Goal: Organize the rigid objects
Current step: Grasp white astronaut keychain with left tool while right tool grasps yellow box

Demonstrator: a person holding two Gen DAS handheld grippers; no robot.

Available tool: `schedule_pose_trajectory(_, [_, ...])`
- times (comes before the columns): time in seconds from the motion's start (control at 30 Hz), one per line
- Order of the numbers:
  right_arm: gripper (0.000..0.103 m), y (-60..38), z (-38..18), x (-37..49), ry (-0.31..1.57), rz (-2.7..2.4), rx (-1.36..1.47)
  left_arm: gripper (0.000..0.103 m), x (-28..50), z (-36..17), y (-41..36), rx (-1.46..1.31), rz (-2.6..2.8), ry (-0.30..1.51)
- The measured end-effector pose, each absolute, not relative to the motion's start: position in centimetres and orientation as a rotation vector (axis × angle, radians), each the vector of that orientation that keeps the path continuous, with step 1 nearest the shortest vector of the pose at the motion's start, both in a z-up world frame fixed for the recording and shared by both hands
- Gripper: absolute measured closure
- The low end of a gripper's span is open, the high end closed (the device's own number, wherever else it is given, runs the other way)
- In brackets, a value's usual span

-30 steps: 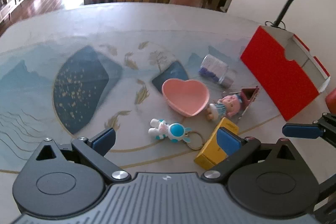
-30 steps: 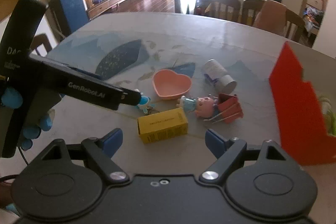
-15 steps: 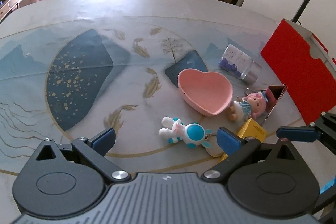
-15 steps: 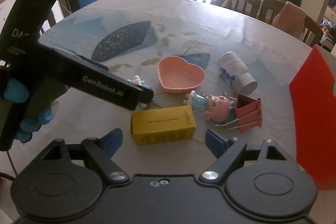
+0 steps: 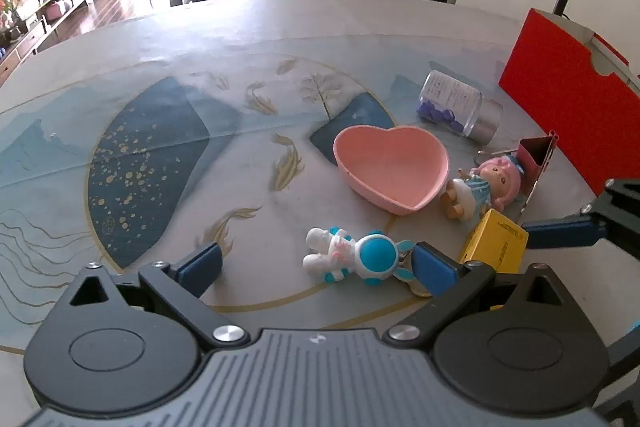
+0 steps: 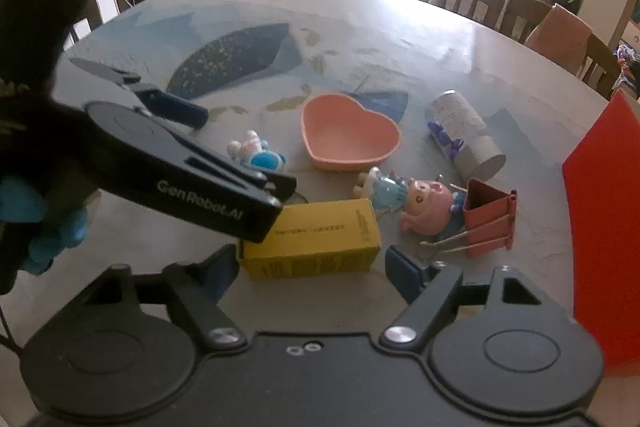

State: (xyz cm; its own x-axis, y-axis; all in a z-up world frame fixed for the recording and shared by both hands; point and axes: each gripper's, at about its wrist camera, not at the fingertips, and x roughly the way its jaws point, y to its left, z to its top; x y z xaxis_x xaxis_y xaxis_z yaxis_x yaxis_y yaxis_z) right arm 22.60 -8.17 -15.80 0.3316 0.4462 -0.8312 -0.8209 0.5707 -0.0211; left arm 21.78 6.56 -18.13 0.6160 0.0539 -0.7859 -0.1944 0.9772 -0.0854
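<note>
While closing, right tongs (image 6: 308, 265) straddle yellow box (image 6: 312, 241) — untouched; left tongs (image 5: 316, 265) wide.

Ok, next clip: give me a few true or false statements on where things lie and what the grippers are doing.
1. The pink dish is empty. True.
2. The jar stands upright. False: it lies on its side.
3. The yellow box lies between the right gripper's open jaws. True; the jaws have just been closing and do not press it yet.
4. The left gripper is shut on the astronaut toy. False: its jaws stand open around it.
5. The binder clip lies inside the dish. False: it lies on the table beside the pig figure.
</note>
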Motion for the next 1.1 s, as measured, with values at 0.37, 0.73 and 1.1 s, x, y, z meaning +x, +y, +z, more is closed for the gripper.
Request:
schedule_pose_trajectory(0.37, [0.034, -8.1, -15.9, 22.5, 0.880, 0.845, -0.477, 0.045, 21.8, -17.4, 5.7, -0.153, 0.125, 0.883])
schedule_pose_trajectory(0.73, [0.035, -9.7, -14.6, 22.4, 0.910, 0.774, -0.386, 0.050, 21.7, -16.9, 6.0, -0.184, 0.132, 0.914])
schedule_pose_trajectory(1.1, [0.035, -13.4, -11.6, 21.2, 0.918, 0.717, -0.272, 0.051, 20.4, -16.2, 6.6, -0.247, 0.134, 0.925])
